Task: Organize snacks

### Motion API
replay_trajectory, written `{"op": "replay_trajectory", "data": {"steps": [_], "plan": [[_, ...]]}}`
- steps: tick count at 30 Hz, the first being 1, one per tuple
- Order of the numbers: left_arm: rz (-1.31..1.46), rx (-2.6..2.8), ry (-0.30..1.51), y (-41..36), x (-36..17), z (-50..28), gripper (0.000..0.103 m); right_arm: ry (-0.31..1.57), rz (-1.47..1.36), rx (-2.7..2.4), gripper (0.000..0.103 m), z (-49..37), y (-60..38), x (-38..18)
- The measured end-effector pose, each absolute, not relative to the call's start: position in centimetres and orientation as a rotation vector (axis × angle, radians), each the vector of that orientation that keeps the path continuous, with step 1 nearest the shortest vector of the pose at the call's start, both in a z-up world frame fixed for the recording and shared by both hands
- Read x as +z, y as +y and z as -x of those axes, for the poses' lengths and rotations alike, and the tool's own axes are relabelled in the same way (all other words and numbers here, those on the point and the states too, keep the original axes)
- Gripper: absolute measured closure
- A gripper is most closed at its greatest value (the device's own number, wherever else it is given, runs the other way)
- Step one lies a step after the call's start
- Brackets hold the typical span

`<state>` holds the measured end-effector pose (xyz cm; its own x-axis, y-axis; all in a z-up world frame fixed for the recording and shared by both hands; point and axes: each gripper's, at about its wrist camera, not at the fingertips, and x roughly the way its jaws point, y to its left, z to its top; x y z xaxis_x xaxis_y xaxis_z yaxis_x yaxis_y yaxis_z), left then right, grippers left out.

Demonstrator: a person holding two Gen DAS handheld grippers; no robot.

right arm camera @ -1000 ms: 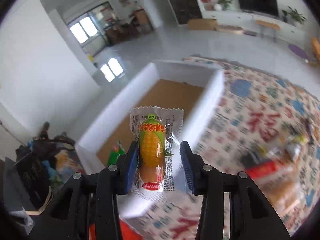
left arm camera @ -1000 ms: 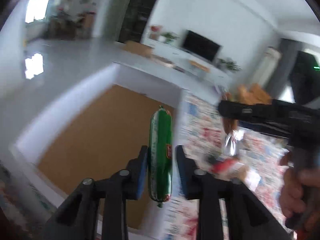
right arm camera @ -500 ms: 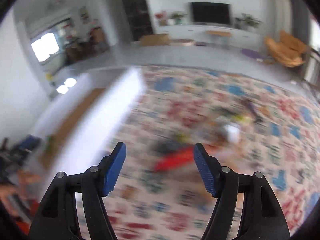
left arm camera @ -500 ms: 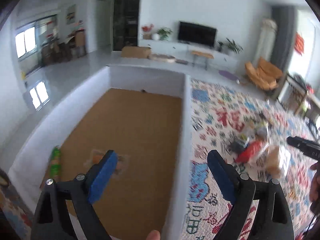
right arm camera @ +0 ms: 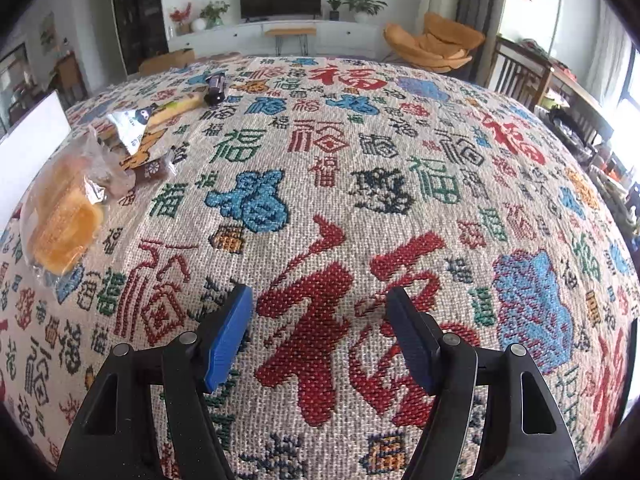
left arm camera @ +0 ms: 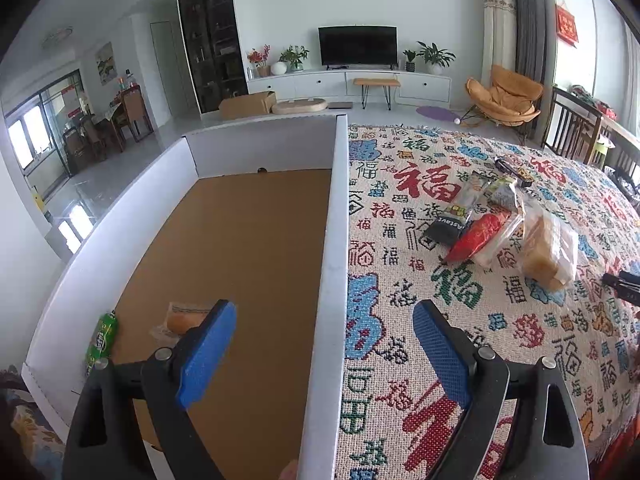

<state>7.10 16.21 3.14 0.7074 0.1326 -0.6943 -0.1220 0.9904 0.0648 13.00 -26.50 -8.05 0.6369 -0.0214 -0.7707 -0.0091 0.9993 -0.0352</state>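
Observation:
A white box with a brown floor holds a green sausage stick by its left wall and a wrapped corn snack beside it. My left gripper is open and empty, straddling the box's right wall from above. On the patterned cloth to the right lies a pile of snacks: a black packet, a red packet and bagged bread. My right gripper hangs open and empty over bare cloth, with the bagged bread and the other packets to its left.
A dark bar lies on the far part of the cloth. The box's white wall shows at the left edge of the right wrist view. The right gripper's tip pokes in at the left wrist view's right edge. Behind are a TV, a cabinet and an orange chair.
Both grippers opened and let go: the green sausage stick and the corn snack now lie in the box. The right gripper swung right and down over the cloth; the left sank toward the box wall.

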Motion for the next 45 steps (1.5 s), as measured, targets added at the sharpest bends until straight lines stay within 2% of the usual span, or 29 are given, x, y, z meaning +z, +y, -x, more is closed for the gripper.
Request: {"op": "replay_trajectory", "data": {"steps": [4, 8, 12, 16, 21, 24, 34, 45], "plan": [[-0.028, 0.230, 0.698, 15.8, 4.8, -5.9, 0.013, 0.873, 0.027, -0.018, 0.030, -13.2, -26.2, -8.3], [-0.116, 0.327, 0.549, 12.8, 7.8, -3.5, 0.012, 0.881, 0.003, -0.021, 0.025, -13.1, -26.4, -8.5], [-0.182, 0.220, 0.442, 7.2, 9.6, -2.0, 0.001, 0.884, 0.017, -0.042, 0.021, -13.2, -26.3, -8.6], [-0.193, 0.007, 0.573, 2.2, 7.6, -3.7, 0.000, 0.884, 0.014, -0.043, 0.021, -13.2, -26.4, -8.6], [-0.157, -0.086, 0.823, 0.1, -0.3, -7.6, 0.000, 0.886, 0.009, -0.045, 0.020, -13.2, -26.5, -8.6], [-0.128, -0.079, 0.912, 1.0, -3.7, -9.4, 0.000, 0.886, 0.009, -0.045, 0.020, -13.2, -26.5, -8.6], [0.016, -0.094, 0.968, 3.9, -7.2, -13.8, 0.000, 0.885, 0.008, -0.044, 0.020, -13.2, -26.6, -8.6], [-0.033, -0.077, 0.945, 3.5, -7.6, -13.8, 0.000, 0.886, 0.007, -0.044, 0.020, -13.2, -26.6, -8.6]]}}
